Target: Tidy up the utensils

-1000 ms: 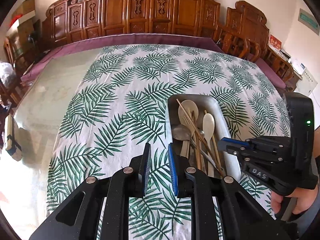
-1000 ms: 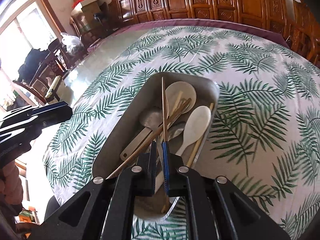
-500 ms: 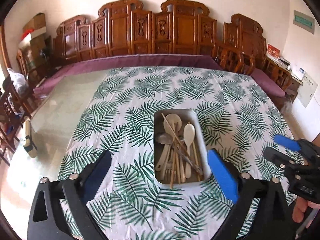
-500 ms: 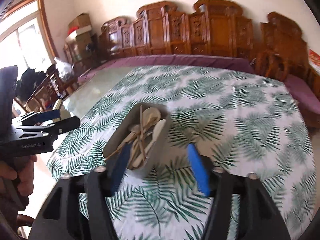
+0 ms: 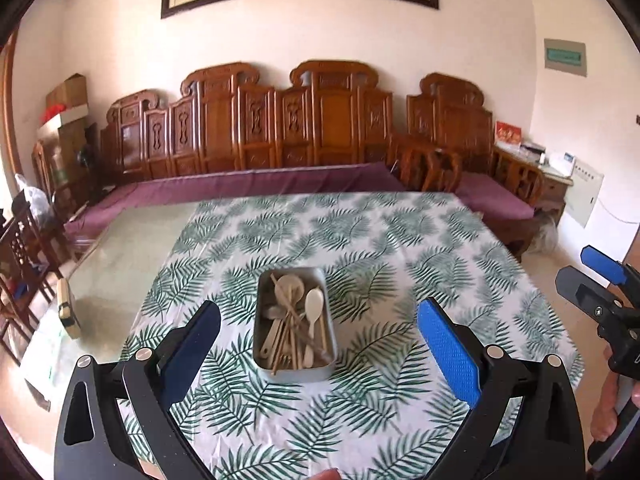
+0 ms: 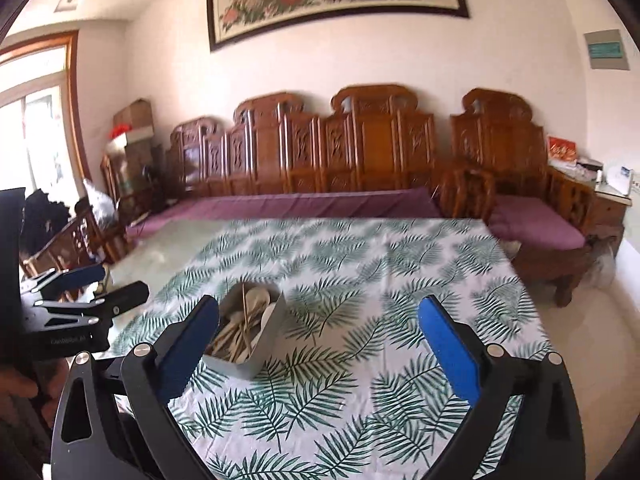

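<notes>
The metal tray [image 5: 295, 372] of spoons and chopsticks [image 5: 294, 322] lay lengthwise toward the tabletop's far edge, straight ahead of the wide-open, empty left gripper [image 5: 318, 350], while the right gripper [image 6: 318, 354], its jaws just spread with nothing between, had it off to its left.

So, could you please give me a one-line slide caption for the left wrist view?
Open left gripper above a leaf-print tablecloth, framing a metal tray of wooden utensils.

Metal tray [image 5: 295, 372], dull grey, matt. Utensils [image 5: 294, 322] in it: pale wood or bamboo, unpolished, plus one greyish metal spoon. Tablecloth [image 5: 360, 248] printed with green fronds, smooth with a slight sheen. Bare tabletop [image 5: 132, 256] at left, glossy, reflective. Gripper fingers [image 5: 448, 354] matt black, pads blue and finely dimpled. Far bench [image 5: 288, 132] carved wood, varnished; purple cloth cushion [image 5: 248, 184].
</notes>
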`<state>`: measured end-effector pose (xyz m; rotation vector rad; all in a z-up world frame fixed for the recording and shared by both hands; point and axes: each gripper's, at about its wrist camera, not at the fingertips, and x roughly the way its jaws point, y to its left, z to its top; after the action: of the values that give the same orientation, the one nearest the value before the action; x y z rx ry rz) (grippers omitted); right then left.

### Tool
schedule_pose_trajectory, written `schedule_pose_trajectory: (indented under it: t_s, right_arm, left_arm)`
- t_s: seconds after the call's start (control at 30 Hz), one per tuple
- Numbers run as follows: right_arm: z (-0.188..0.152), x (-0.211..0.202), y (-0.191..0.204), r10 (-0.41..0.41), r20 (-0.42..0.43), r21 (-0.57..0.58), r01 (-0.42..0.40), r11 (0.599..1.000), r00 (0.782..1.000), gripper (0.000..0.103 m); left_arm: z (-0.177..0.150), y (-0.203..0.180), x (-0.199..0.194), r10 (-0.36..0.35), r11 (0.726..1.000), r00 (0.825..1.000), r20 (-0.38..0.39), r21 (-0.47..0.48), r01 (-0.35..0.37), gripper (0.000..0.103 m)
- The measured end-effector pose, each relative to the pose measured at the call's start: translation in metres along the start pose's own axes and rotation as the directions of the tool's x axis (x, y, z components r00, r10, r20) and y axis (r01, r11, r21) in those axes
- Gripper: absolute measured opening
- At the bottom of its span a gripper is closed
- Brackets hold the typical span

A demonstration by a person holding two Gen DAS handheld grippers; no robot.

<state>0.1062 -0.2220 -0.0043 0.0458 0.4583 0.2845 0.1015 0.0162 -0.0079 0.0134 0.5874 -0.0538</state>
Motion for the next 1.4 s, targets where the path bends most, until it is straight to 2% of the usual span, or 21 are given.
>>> schedule_pose_trajectory:
  t_s: [0.17,0.4,1.4]
  right_arm:
    - [0.006,-0.026,-0.003,-0.027,0.052,-0.013,0.027,1.000,0.998,0.100]
    - [0.006,-0.037,-0.007,-0.030,0.068,-0.003,0.031,1.000,0.997,0.100]
    - [0.006,-0.046,-0.009,-0.026,0.071,0.004,0.026,1.000,0.997,0.100]
  left_arm:
    - [0.007,-0.010,-0.024,0.006,1.000,0.999,0.044,0.002,-0.006,0.095]
    - [0.009,-0.016,-0.039,0.011,1.000,0.997,0.073,0.006,-0.011,0.095]
    - [0.007,-0.021,-0.046,0.024,1.000,0.997,0.076,0.008,-0.025,0.095]
